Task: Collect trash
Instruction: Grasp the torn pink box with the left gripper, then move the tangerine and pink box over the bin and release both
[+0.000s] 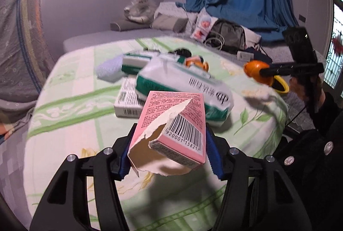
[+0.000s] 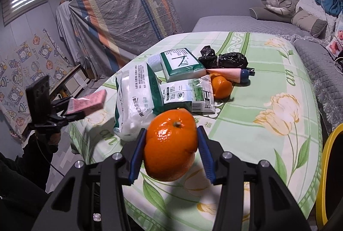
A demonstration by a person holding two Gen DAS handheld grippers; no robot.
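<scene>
L gripper (image 1: 169, 145) clamps torn pink box (image 1: 171, 123); R gripper (image 1: 263, 72) holds orange (image 1: 254, 71) over table (image 1: 70, 123).

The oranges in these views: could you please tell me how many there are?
2: one orange gripped by the right gripper, another orange on the table beside the tissue packs. More may be hidden.
</scene>
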